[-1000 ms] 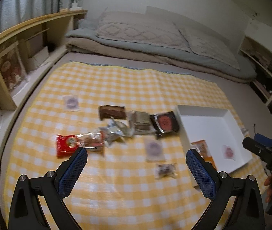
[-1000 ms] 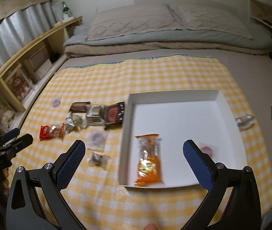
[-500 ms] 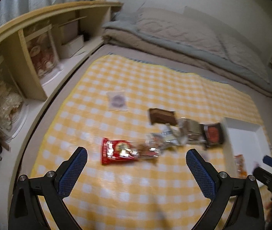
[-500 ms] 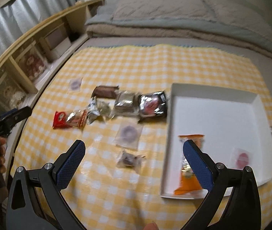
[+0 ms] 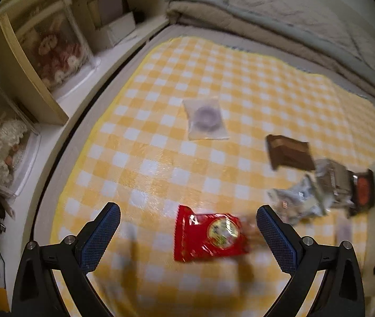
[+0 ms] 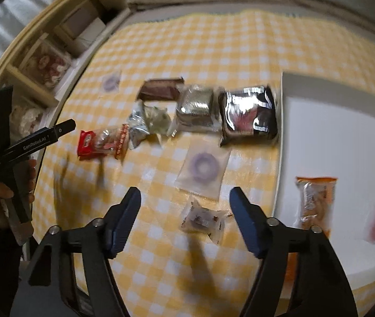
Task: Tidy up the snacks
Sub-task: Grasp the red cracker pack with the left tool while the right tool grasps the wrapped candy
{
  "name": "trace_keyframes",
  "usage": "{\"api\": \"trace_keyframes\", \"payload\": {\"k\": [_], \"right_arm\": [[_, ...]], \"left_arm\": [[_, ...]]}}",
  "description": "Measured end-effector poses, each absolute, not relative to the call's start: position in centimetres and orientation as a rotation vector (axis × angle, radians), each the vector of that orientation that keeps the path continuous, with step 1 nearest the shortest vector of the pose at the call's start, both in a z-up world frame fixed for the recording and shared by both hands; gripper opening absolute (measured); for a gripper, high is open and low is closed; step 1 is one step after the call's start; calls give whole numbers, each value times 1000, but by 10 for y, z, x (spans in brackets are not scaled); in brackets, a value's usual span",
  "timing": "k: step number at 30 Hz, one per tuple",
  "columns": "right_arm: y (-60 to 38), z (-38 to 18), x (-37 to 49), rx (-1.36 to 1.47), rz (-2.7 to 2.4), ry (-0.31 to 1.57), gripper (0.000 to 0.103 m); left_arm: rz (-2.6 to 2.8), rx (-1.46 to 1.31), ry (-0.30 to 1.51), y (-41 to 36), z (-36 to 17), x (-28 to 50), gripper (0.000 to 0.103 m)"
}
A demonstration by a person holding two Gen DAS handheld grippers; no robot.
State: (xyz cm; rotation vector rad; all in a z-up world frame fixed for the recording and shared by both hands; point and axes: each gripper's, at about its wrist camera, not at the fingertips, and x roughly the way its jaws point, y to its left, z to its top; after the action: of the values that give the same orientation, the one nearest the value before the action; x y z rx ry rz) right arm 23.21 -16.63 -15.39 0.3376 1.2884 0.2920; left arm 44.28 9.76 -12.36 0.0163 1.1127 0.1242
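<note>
While both tongs are held spread wide with nothing between their pads, the left gripper (image 5: 188,220) is poised over a red snack packet (image 5: 208,233) printed with a round yellow emblem, lying flat on the yellow checked cloth (image 5: 161,142). Just under the right gripper (image 6: 184,202), a small clear packet of dark pieces (image 6: 203,219) is seen beside a clear purple-ring packet (image 6: 202,167). An orange wrapped snack (image 6: 315,200) is laid inside the white tray (image 6: 332,132).

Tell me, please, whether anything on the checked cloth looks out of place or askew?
Most snacks lie loose on the checked cloth, not in the white tray, which holds only two. The silver packet looks crumpled and the packets lie at mixed angles. Nothing looks spilled.
</note>
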Motion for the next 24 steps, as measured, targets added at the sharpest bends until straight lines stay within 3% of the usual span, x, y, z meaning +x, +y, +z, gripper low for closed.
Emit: {"api": "trace_keyframes", "payload": {"k": [5,24], "right_arm": [[-167,-186,242,381,286,1385,59],[-137,-202,222,224,357,1490,59]], "left_arm": [[169,-7,1161,111,-151,465,103],[135,154,1185,120,-173,451,103]]}}
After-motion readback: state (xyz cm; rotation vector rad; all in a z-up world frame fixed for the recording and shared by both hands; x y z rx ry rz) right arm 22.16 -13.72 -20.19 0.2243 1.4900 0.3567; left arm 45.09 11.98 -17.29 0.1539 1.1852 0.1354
